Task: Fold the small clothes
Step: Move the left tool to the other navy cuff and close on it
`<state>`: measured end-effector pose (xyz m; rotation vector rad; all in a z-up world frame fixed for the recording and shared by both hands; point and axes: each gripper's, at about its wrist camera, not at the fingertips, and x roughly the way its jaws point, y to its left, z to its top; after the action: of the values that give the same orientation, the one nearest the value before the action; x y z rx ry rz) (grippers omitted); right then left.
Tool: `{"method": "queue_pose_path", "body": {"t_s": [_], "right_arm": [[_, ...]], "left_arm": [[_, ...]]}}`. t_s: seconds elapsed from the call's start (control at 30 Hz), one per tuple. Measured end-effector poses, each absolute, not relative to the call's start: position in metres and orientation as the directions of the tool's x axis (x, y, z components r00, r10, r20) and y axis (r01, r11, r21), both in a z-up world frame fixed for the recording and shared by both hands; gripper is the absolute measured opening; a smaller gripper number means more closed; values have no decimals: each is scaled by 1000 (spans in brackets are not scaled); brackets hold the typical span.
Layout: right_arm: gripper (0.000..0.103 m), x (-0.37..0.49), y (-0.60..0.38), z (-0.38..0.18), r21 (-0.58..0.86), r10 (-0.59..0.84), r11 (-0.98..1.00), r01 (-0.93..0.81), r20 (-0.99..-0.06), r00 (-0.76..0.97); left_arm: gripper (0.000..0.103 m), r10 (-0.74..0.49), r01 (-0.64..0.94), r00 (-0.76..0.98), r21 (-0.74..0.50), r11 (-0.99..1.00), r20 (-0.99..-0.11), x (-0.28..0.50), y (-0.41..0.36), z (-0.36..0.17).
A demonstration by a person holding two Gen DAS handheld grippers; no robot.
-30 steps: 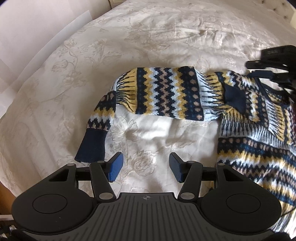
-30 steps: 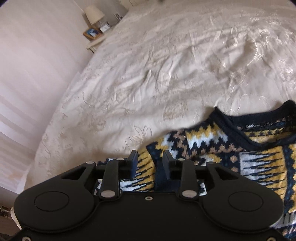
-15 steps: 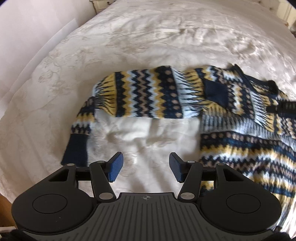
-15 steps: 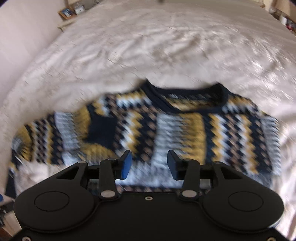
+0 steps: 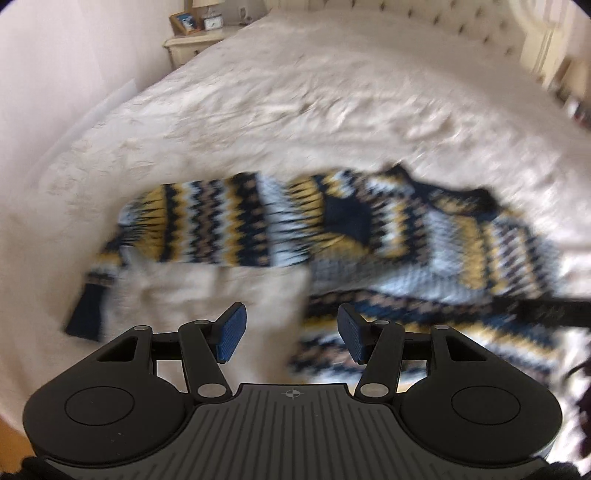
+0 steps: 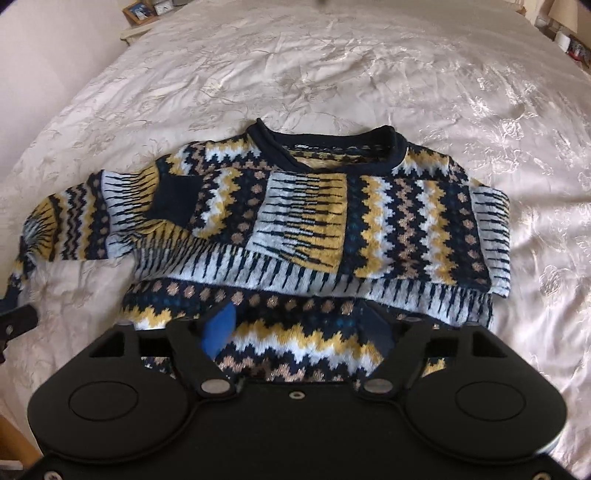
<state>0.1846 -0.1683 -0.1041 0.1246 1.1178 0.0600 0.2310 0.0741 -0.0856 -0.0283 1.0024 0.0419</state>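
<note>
A knitted sweater (image 6: 314,221) with navy, yellow, white and tan zigzags lies flat on the bed, collar (image 6: 325,147) away from me. Its right sleeve is folded across the chest; its left sleeve (image 5: 207,225) stretches out to the left, with the navy cuff (image 5: 86,317) hanging down. My right gripper (image 6: 299,328) is open and empty above the sweater's lower body. My left gripper (image 5: 288,336) is open and empty over the bedspread, near the sweater's lower left edge. The left wrist view is motion-blurred.
A cream embroidered bedspread (image 6: 332,66) covers the whole bed. A nightstand (image 5: 192,44) with a framed photo and a clock stands at the back left by the wall. A tufted headboard (image 5: 443,22) runs along the back. The right gripper's arm (image 5: 546,314) crosses the right edge.
Both grippers have pulled back from the sweater, so more of it shows. The right gripper has let go of the sleeve and opened wider. The left gripper has swung to the right.
</note>
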Motion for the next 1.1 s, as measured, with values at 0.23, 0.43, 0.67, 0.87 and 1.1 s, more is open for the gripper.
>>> {"method": "queue_pose_path", "body": {"t_s": [0.23,0.43,0.67,0.87,1.1], "right_arm": [[89,171,-171,-100,169,178,984,-60,-877,446],[103,169,-161,-101,220,254,967,-126,-860,444],[102,173,-143,-105,183,231,972,-151,-873,429],[102,179,-125,-110,179,220,974,-137,-886,408],[102,184,-93,-117,166,203,978,-129,-909,365]], "left_arm": [[54,-57,-115,580,-150,982,-813,213,77,-87],[54,26,-218,612,-137,966,-790,194,113,-85],[64,176,-339,559,-30,940,-810,194,180,-106],[80,294,-342,538,114,933,-790,201,227,-130],[85,308,-216,529,226,950,-791,215,249,-166]]}}
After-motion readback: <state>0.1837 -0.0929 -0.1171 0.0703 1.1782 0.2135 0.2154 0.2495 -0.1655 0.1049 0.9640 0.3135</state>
